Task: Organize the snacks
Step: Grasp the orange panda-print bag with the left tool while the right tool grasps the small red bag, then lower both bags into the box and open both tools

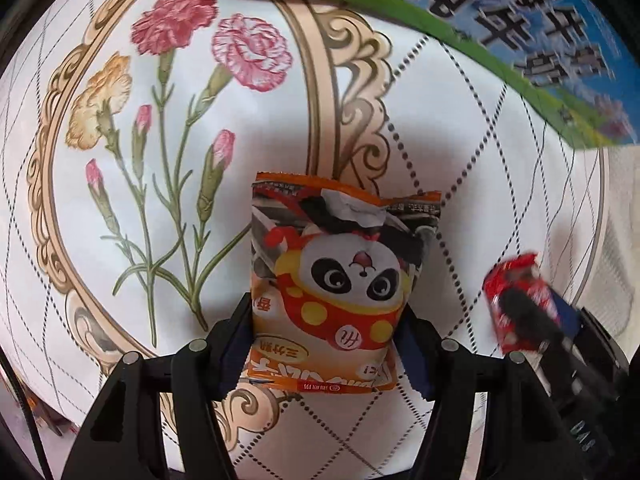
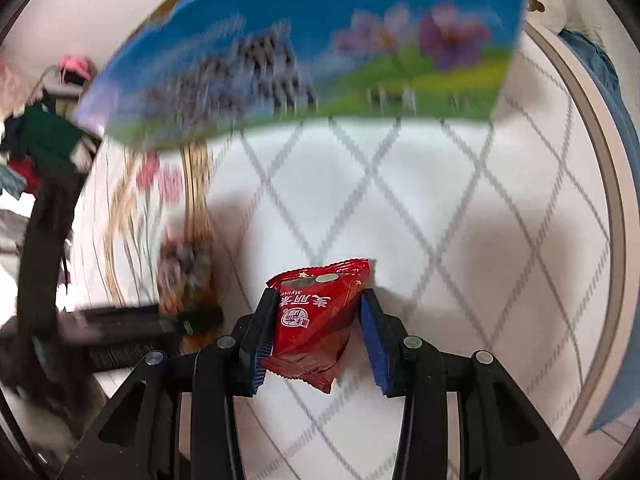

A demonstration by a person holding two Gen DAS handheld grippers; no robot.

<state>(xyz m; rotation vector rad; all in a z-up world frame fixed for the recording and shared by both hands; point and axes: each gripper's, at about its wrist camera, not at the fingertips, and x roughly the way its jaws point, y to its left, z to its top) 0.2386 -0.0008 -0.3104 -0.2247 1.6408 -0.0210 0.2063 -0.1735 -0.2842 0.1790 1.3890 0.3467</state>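
Your left gripper (image 1: 326,334) points down at the tablecloth (image 1: 460,152), pinching the orange panda snack bag (image 1: 332,280), crumpled at its far end. Your right gripper (image 2: 318,322) sits just beside it, clamped on the red snack packet (image 2: 316,316). The blue-green box (image 2: 304,52) is ahead of both.

Orange panda-print snack packet (image 1: 328,280): I see thin plastic film, glossy, crinkled near its top seal.
Small red snack packet (image 2: 320,320): I read it as shiny foil-like film with serrated edges and creased faces.
Blue and green printed carton (image 1: 500,28): looks like smooth coated cardboard to me, with a slight sheen.
Round white flower-printed table covering (image 1: 160,160): smooth and matt from my view, with printed stitch lines.
Left gripper (image 1: 326,344): matt black plastic with small metal pins.
Right gripper (image 2: 318,316): my feed shows ribbed blue pads on its jaws.
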